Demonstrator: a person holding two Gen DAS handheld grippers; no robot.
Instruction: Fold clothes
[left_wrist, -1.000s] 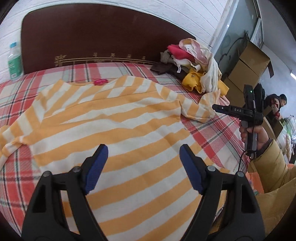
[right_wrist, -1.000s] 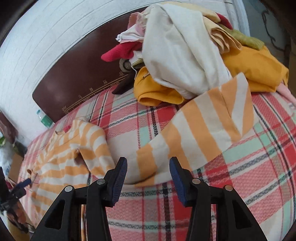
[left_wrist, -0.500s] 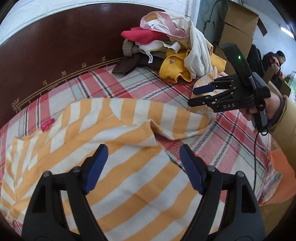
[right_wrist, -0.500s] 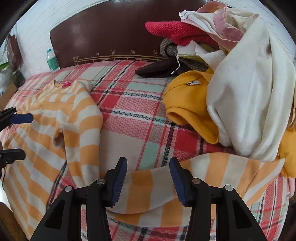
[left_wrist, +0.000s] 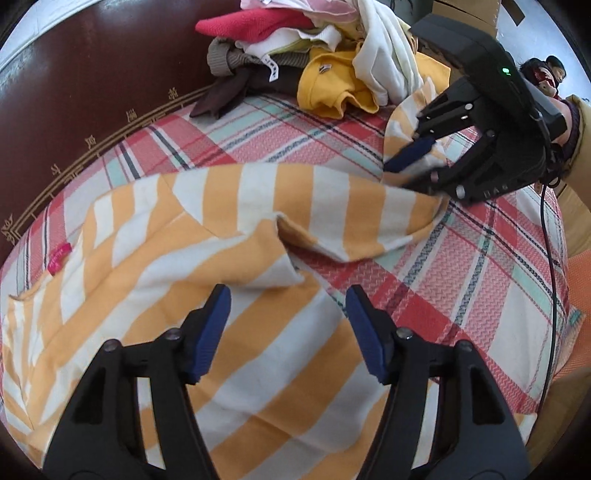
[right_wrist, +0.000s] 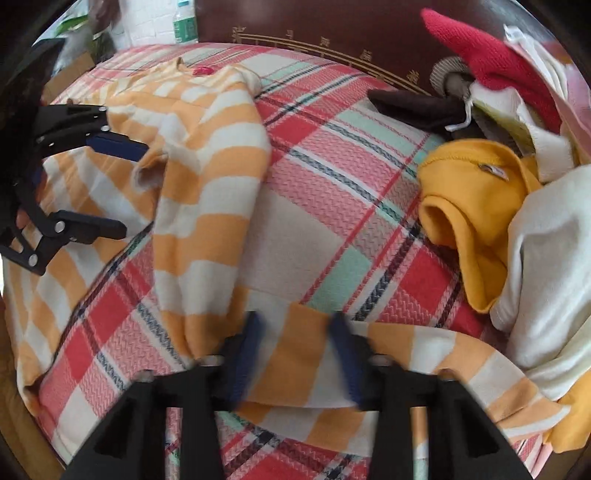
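Note:
An orange-and-white striped shirt (left_wrist: 229, 291) lies spread on the plaid bed; it also shows in the right wrist view (right_wrist: 207, 173). Its sleeve (left_wrist: 332, 206) stretches right toward my right gripper (left_wrist: 410, 166), whose jaws stand around the sleeve end (right_wrist: 295, 354), still apart and blurred. My left gripper (left_wrist: 288, 295) is open and empty, just above the shirt body near the armpit fold. In the right wrist view my left gripper (right_wrist: 122, 188) hovers open at the left and my right gripper (right_wrist: 295, 332) is low in the middle.
A heap of unfolded clothes (left_wrist: 332, 55), red, yellow, cream and brown, sits at the bed's head by the dark headboard (left_wrist: 92, 74); it is also in the right wrist view (right_wrist: 517, 155). The plaid bedsheet (left_wrist: 461, 277) falls off at the right. A water bottle (right_wrist: 183, 22) stands far left.
Both grippers moved closer to the sleeve and toward each other. My right gripper has dropped onto the sleeve end, its jaws narrower than before. My left gripper stays open.

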